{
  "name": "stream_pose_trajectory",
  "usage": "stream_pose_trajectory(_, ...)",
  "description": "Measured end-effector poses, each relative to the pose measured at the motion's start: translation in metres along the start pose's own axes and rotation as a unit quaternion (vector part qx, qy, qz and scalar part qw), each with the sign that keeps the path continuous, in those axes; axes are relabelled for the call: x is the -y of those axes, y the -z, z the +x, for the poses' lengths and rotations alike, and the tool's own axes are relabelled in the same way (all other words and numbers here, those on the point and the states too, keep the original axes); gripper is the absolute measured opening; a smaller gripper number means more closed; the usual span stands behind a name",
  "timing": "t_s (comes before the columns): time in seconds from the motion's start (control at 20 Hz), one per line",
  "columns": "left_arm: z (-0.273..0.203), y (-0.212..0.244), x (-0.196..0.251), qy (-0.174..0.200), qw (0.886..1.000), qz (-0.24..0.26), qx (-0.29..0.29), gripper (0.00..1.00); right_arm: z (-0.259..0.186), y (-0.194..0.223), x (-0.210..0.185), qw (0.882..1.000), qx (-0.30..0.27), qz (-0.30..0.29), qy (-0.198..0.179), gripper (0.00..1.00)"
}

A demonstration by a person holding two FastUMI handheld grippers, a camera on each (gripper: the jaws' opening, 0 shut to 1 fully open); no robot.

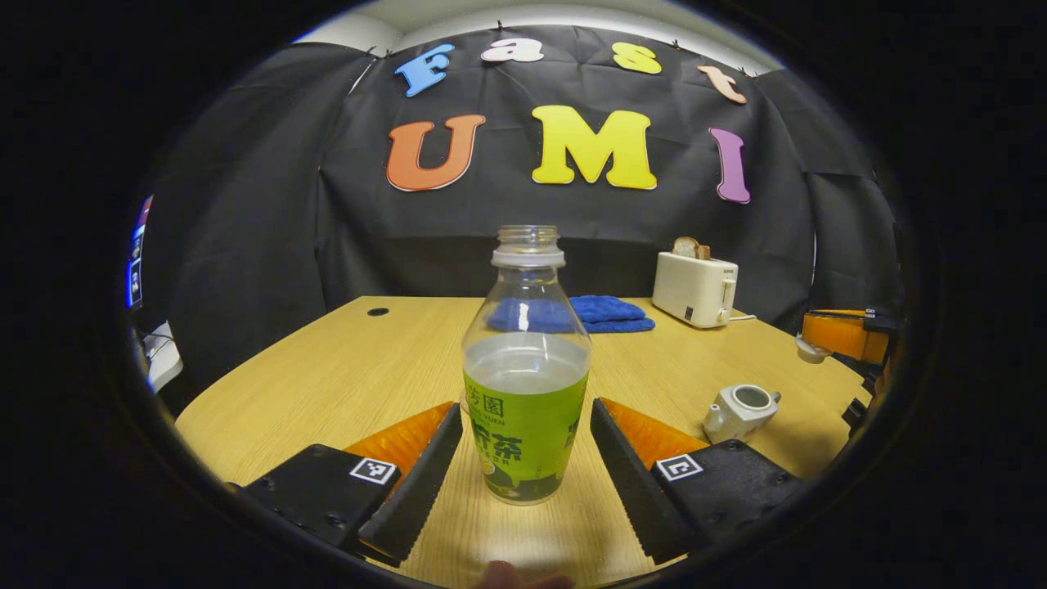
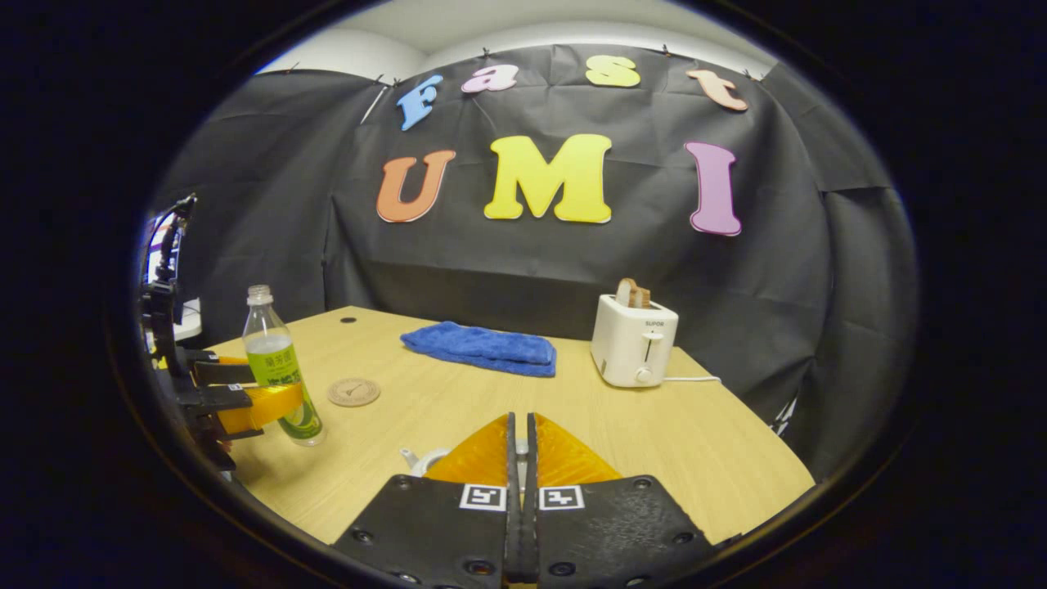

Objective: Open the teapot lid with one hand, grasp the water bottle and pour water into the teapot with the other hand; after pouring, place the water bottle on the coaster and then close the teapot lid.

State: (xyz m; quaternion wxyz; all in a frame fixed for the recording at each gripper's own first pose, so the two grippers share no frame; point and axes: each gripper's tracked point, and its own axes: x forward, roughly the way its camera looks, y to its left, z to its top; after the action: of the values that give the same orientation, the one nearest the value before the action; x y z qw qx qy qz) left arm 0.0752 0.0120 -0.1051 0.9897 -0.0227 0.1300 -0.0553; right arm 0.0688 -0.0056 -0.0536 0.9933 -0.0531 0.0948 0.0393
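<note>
A clear water bottle (image 1: pixel 525 368) with a green label, uncapped and about half full, stands upright on the wooden table (image 1: pixel 343 368). My left gripper (image 1: pixel 525 409) is open, one finger on each side of the bottle with a gap on both sides. To the right sits the white teapot (image 1: pixel 740 411), its top uncovered. Past it, the right gripper (image 1: pixel 842 337) holds the white teapot lid (image 1: pixel 810 350) above the table. In the right gripper view my right gripper (image 2: pixel 517 419) is shut, and the teapot (image 2: pixel 419 460) peeks out left of its fingers. The bottle (image 2: pixel 282 376), left gripper (image 2: pixel 245 388) and round coaster (image 2: pixel 353 391) lie left.
A folded blue towel (image 2: pixel 483 347) lies at the back of the table, and a white toaster (image 2: pixel 634 342) with bread in it stands at the back right, its cord trailing right. The table's right edge (image 2: pixel 785 474) falls away near the booth wall.
</note>
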Motion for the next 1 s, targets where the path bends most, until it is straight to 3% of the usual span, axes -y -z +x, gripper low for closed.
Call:
stream_pose_trajectory(0.1,0.003,0.001,0.001,-0.001,1.000,0.000,-0.002,0.97,0.000,0.002,0.001,1.000,-0.002,-0.001,0.001,0.00)
stream_pose_trajectory(0.25,0.005,0.003,0.000,-0.008,1.000,0.006,-0.003,0.81,0.001,0.004,0.000,1.000,-0.006,-0.001,-0.004,0.00)
stream_pose_trajectory(0.6,0.003,-0.001,0.003,-0.005,0.999,0.048,-0.016,0.76,-0.002,0.006,0.007,1.000,-0.011,0.002,-0.007,0.00)
stream_pose_trajectory(0.8,-0.006,-0.021,0.005,-0.001,0.993,0.119,-0.005,0.74,-0.005,0.009,0.012,1.000,-0.013,0.006,-0.011,0.00)
stream_pose_trajectory(1.0,-0.014,-0.044,0.005,-0.012,0.966,0.259,-0.001,0.72,-0.005,0.014,0.020,1.000,-0.017,0.008,-0.013,0.00)
